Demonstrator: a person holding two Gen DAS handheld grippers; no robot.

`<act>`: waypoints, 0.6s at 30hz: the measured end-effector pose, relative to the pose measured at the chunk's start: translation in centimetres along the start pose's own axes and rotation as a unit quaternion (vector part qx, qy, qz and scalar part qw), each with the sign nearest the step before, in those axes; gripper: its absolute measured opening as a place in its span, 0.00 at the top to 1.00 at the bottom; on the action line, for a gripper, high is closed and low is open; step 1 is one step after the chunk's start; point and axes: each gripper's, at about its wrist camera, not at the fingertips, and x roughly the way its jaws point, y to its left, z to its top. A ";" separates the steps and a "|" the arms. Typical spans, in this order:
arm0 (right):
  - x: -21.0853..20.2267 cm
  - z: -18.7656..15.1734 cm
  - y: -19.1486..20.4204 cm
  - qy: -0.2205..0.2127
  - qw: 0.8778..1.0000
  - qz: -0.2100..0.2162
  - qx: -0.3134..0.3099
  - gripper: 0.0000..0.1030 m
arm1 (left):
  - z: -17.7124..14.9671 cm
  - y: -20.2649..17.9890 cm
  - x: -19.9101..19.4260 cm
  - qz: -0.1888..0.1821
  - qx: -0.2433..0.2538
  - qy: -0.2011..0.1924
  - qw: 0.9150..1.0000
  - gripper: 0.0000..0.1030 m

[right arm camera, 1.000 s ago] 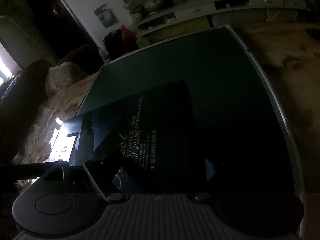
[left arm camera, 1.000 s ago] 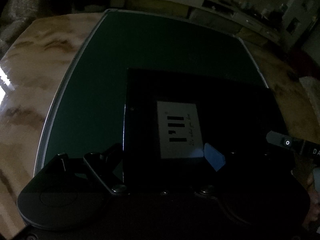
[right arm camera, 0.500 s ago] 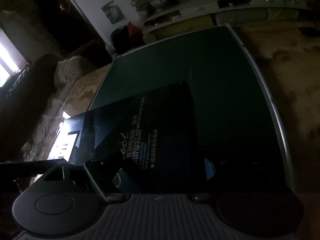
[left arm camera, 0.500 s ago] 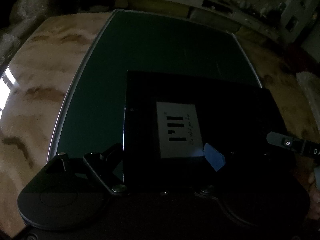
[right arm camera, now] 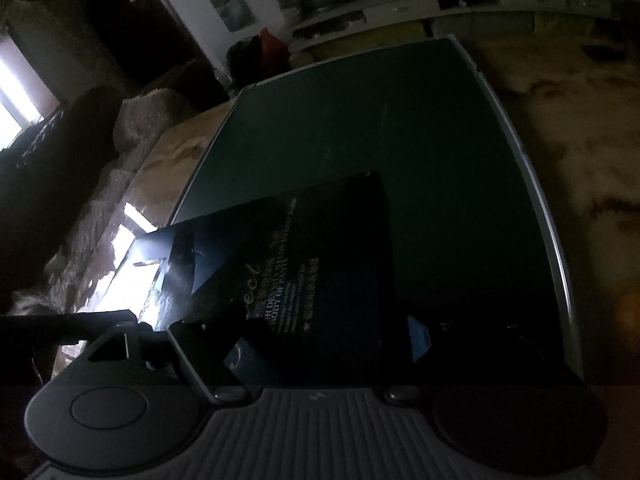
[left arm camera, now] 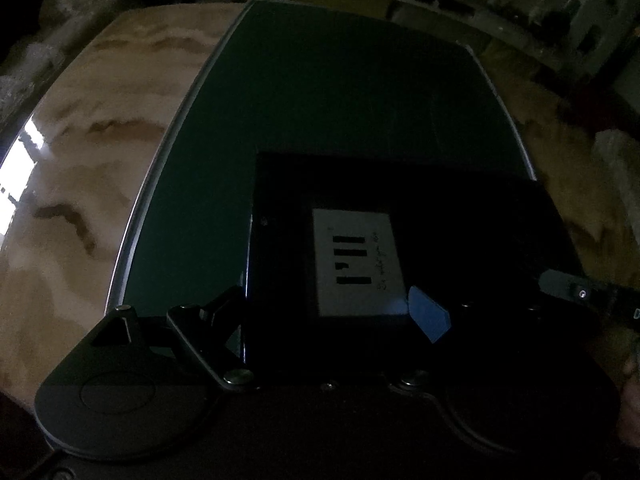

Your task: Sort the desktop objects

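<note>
On the green mat point(left arm camera: 328, 92), which lies on the marbled surface point(left arm camera: 84, 184), we see a black box point(left arm camera: 432, 208) with a white label point(left arm camera: 356, 260). Our left claw point(left arm camera: 326, 308) is closed on the box's near end, one finger at its left edge and the blue pad point(left arm camera: 428, 314) pressed to its other side. In the right wrist view, our right claw point(right arm camera: 320, 332) grips the same box point(right arm camera: 320, 256) by its printed side, the box filling the gap between its fingers. The scene is dim.
</note>
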 end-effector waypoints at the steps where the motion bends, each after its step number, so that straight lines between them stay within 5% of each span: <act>1: -0.1 -0.4 0.0 0.001 1.000 0.001 0.001 0.18 | -0.3 0.1 -0.2 0.001 0.000 0.000 1.000 0.14; 18: -0.1 -4.2 0.5 0.016 1.000 -0.009 0.000 0.18 | -4.0 0.2 0.0 0.011 0.010 0.017 1.000 0.14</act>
